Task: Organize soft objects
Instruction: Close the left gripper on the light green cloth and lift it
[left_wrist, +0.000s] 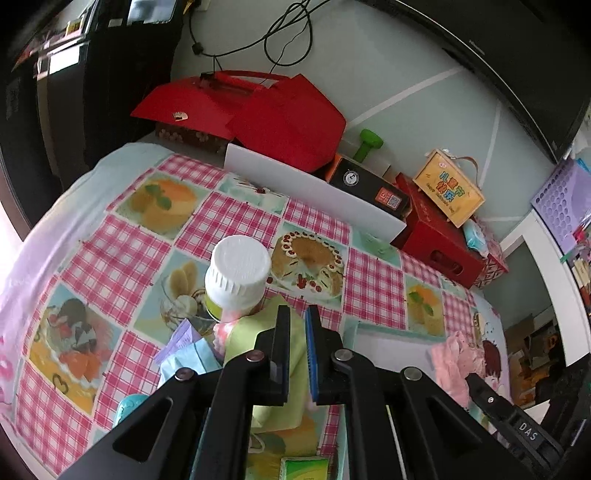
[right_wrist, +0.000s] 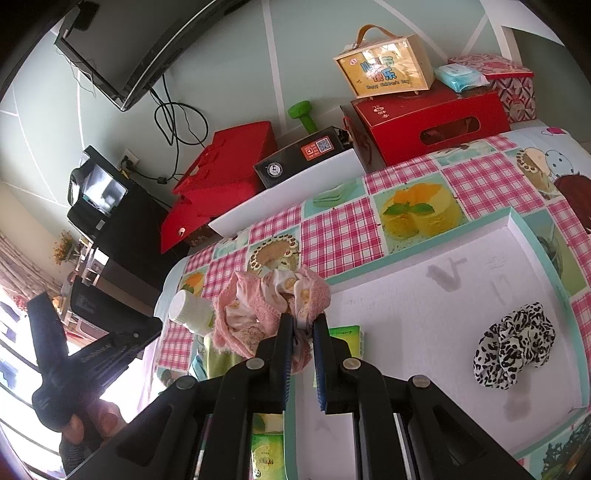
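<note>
While my right tool (right_wrist: 303, 325) pinches the pink cloth (right_wrist: 258, 306) beside the white tray (right_wrist: 517, 221) for dropping in, my left tool (left_wrist: 297, 321) seemingly nips the green cloth (left_wrist: 251, 332).

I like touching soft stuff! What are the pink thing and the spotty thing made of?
The pink thing, pinched in the right tool, looks like fuzzy fleece or terry cloth: its edges are fluffy and it crumples in soft folds. The spotty thing, lying in the tray, looks like thin, smooth fabric, perhaps chiffon, gathered into ruffles like a scrunchie. Neither can be told for sure.
</note>
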